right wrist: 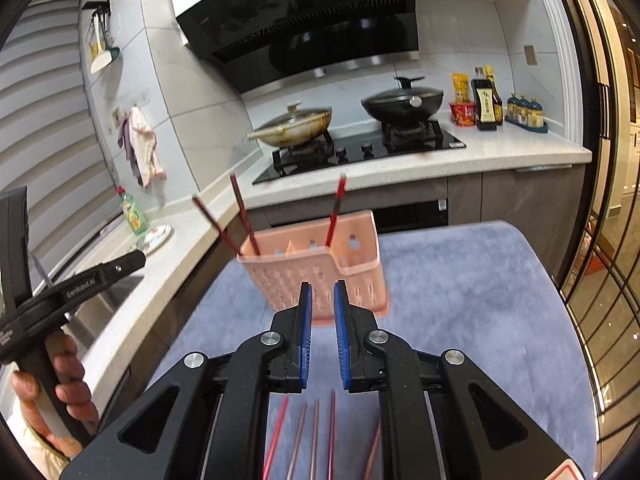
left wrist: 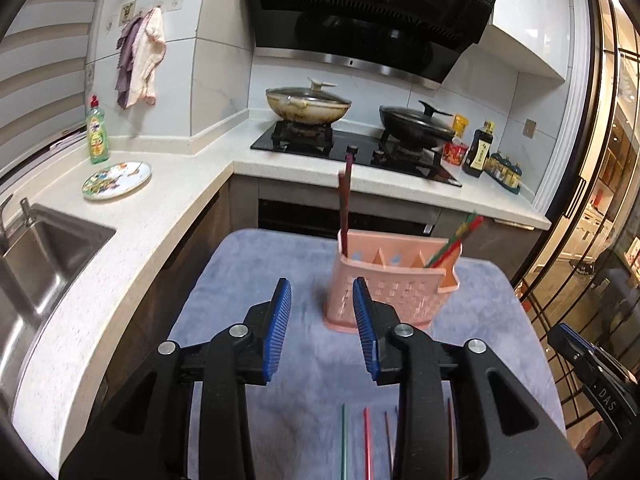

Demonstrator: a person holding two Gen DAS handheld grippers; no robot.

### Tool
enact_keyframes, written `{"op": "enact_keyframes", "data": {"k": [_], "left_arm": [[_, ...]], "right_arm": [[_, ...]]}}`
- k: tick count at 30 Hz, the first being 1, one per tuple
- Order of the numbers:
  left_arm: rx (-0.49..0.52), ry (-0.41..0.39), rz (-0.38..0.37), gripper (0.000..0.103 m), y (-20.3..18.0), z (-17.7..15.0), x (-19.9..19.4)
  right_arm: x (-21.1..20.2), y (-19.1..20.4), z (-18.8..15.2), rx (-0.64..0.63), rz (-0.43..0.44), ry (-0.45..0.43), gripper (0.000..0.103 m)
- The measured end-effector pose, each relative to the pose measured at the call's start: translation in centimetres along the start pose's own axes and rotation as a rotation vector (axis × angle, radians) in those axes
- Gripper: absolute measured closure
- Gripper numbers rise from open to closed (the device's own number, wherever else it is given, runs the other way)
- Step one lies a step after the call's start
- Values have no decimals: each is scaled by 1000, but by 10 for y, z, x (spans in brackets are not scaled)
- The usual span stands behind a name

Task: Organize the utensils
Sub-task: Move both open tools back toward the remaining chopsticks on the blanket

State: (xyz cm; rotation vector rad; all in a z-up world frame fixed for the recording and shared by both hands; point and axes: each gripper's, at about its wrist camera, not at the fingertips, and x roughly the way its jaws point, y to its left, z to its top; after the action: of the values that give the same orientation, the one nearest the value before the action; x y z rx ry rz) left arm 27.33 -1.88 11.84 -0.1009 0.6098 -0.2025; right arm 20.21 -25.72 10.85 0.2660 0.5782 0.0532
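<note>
Left gripper point(left wrist: 322, 304) is hovering over the blue cloth point(left wrist: 248, 280), fingers point(left wrist: 279, 320) spread apart, gripping nothing. Right gripper point(right wrist: 322, 304) is hanging above the same cloth, fingers point(right wrist: 305, 320) parted by a narrow gap, also gripping nothing. Pink holder point(right wrist: 320, 272) is standing upright on the cloth just ahead of both grippers. Dark red chopsticks point(right wrist: 242, 210) are leaning in its left compartment; a red one point(right wrist: 335, 212) is standing further right. Loose chopsticks point(right wrist: 316, 436) are lying flat on the cloth beneath the grippers.

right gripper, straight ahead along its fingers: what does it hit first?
Likely the pink utensil basket: the right gripper points at its near perforated wall, jaws open and empty. Depth between them is unclear.
</note>
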Motion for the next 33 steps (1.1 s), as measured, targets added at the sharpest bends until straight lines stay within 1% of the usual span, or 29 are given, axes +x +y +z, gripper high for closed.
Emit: {"op": "enact_keyframes", "data": {"k": [2, 5, 9, 15, 19, 26, 30, 33], "left_arm": [[4, 21, -1, 72, 3, -18, -8], [22, 42, 18, 72, 4, -40, -17], [29, 86, 8, 72, 5, -72, -28], [48, 152, 12, 72, 3, -116, -37], [51, 205, 5, 72, 0, -141, -39], [56, 280, -1, 72, -5, -177, -39], [61, 300, -5, 72, -8, -187, -40], [64, 320, -5, 70, -9, -193, -39]], "right_arm": [[-8, -3, -18, 10, -1, 24, 90], [-20, -8, -43, 8, -27, 48, 90], [-33, -11, -76, -8, -59, 92, 90], [-37, -15, -124, -9, -85, 171, 90], [-37, -15, -152, -3, -80, 226, 90], [-31, -10, -182, -4, -80, 281, 90], [-24, -8, -192, -7, -80, 304, 90], [-19, -8, -198, -3, -79, 321, 90]]}}
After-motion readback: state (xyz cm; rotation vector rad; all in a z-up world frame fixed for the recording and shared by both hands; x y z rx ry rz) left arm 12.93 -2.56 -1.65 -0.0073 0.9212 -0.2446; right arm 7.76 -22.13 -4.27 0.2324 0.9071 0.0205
